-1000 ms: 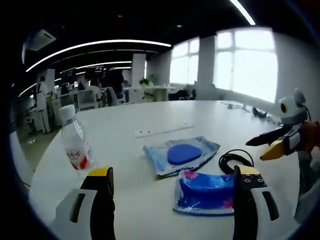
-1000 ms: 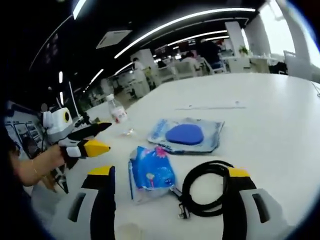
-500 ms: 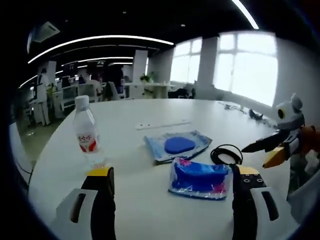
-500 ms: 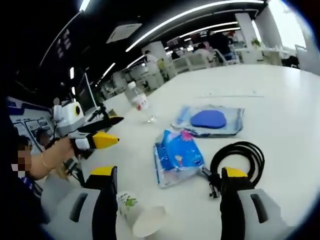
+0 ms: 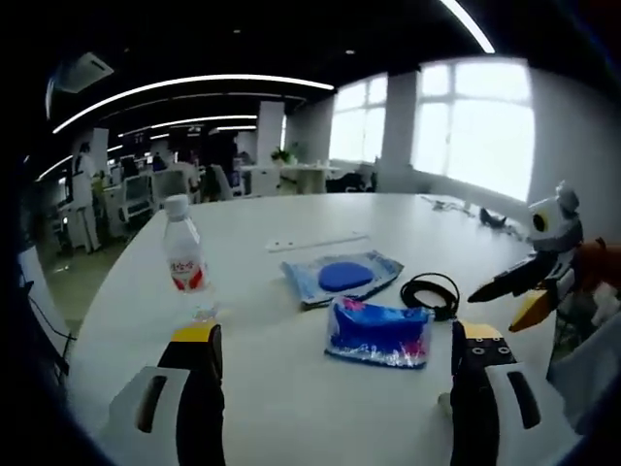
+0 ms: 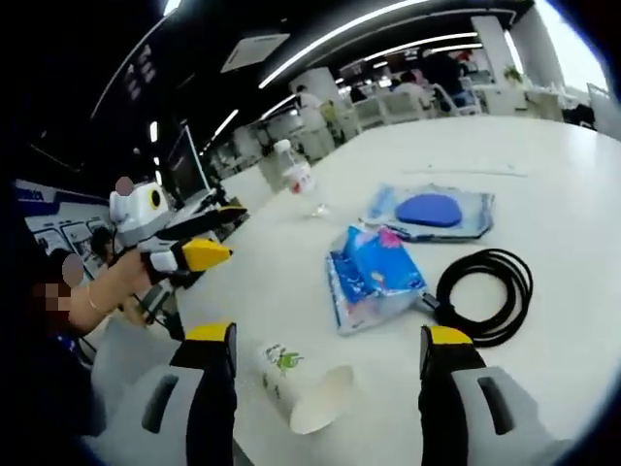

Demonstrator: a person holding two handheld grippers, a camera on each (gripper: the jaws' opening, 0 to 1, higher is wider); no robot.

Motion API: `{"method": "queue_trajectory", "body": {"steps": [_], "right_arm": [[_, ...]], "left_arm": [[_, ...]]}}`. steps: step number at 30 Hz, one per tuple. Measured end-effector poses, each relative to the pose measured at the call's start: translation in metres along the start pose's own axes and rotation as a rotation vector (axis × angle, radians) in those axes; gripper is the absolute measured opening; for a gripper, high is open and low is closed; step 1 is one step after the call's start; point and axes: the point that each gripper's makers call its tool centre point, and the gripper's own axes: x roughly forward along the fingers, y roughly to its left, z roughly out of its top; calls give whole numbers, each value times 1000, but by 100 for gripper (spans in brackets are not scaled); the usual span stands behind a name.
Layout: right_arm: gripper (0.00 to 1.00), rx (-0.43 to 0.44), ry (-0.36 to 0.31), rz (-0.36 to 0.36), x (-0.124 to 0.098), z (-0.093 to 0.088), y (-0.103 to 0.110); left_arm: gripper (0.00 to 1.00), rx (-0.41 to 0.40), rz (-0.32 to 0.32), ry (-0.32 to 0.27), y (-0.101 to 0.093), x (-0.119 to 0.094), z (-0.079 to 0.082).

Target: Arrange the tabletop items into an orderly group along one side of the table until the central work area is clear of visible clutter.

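Clutter sits mid-table, both grippers off it. Right gripper (image 6: 328, 354): jaws apart, nothing held, tipped cup (image 6: 303, 389) between them. Beyond: blue pack (image 6: 374, 276), black cable (image 6: 485, 293), pouch (image 6: 434, 211), bottle (image 6: 296, 169). Left gripper (image 5: 338, 347): jaws apart, empty; pack (image 5: 379, 332) just ahead, cable (image 5: 430, 293) and pouch (image 5: 343, 277) behind, bottle (image 5: 183, 256) left, upright.

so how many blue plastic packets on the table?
2. A crinkled bright blue packet lies near the coiled black cable; a flat pale blue packet with a dark blue oval lies beyond it. None visibly hidden.
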Motion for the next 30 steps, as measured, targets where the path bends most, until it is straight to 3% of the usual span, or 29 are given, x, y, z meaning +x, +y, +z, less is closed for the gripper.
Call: {"method": "queue_trajectory", "body": {"steps": [17,30], "right_arm": [[58,-5,72,87,-11,-35,29],[38,44,63,127,-6,-53,35]], "left_arm": [[97,21,-26,2,-17,-29,-5],[96,32,-40,0,-29,-44,-7]]}}
